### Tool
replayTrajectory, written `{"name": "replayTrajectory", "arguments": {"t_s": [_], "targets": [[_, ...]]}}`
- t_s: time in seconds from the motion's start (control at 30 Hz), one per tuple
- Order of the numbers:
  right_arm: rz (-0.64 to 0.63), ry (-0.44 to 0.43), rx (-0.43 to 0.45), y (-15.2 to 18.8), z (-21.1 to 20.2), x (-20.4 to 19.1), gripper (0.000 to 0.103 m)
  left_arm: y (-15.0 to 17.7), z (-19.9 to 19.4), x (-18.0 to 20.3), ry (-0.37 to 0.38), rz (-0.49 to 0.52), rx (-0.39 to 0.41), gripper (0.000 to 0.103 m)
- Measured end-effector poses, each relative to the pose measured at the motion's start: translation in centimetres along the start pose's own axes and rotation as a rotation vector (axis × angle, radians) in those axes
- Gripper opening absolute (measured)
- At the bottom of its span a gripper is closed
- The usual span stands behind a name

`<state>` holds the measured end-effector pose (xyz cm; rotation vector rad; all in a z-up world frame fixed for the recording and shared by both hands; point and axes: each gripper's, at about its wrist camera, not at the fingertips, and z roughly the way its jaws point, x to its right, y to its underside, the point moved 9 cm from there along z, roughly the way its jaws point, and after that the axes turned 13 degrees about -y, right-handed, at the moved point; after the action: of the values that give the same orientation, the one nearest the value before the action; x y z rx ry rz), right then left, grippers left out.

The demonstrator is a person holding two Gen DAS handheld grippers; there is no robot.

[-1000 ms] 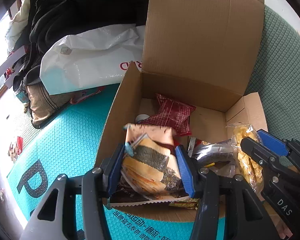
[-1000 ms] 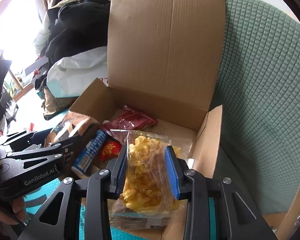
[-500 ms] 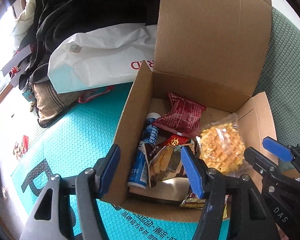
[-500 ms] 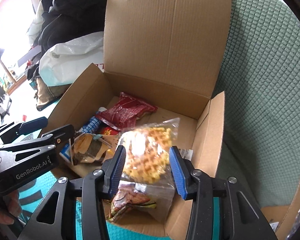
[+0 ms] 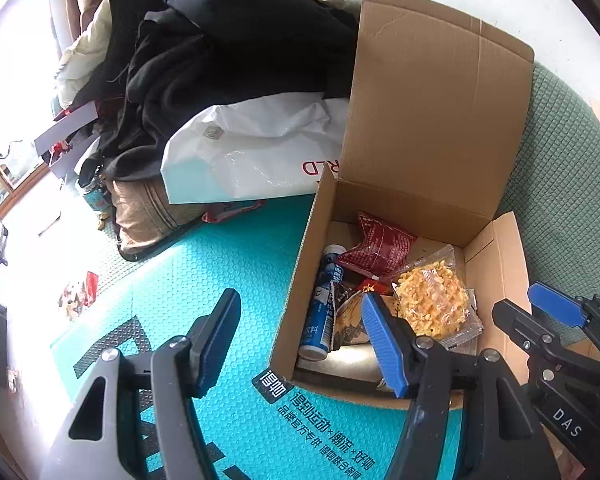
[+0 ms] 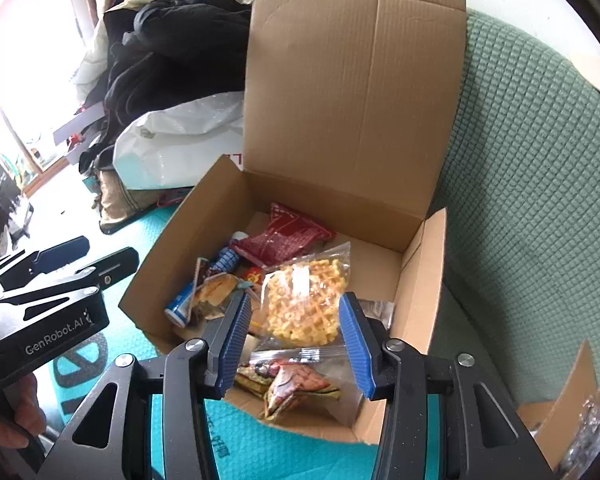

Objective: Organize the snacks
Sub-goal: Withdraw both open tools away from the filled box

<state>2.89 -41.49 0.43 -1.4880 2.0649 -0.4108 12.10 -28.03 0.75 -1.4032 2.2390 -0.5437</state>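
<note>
Snacks sit in open cardboard box [image 6: 416, 276] on teal mat [image 5: 220, 280]: clear waffle bag [image 6: 306, 304] lying flat on top at centre-right, red packet [image 6: 284, 236] at far side, blue tube [image 5: 320, 320] along left wall, long axis near-to-far. Left claw [image 5: 300, 340] spread, empty. Right claw [image 6: 296, 332] just opened, pads clear of waffle bag below.

Silver packet [image 5: 352, 356] mostly under other snacks; clear bag [image 6: 588, 432] cut off at lower right edge.
</note>
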Motion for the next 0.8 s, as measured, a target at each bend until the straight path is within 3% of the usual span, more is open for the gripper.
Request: {"name": "replayTrajectory", "arguments": {"t_s": [0.23, 0.47, 0.53, 0.8], "targets": [[0.003, 0.000, 0.056, 0.1, -4.3, -2.6, 0.057, 0.3, -5.1, -1.9, 0.021, -0.022, 0.050, 0.062], [-0.013, 0.035, 0.097, 1.4, -8.7, -4.8, 0.058, 1.7, -10.1, -3.8, 0.043, -0.038, 0.109, 0.062], [-0.012, 0.047, 0.113, 1.8, -10.0, -5.3, 0.063, 2.2, -11.3, -4.3, 0.041, -0.036, 0.124, 0.062], [0.014, 0.106, 0.131, 5.4, -13.3, -6.7, 0.064, 5.5, -14.6, -5.5, 0.023, -0.021, 0.154, 0.062]]}}
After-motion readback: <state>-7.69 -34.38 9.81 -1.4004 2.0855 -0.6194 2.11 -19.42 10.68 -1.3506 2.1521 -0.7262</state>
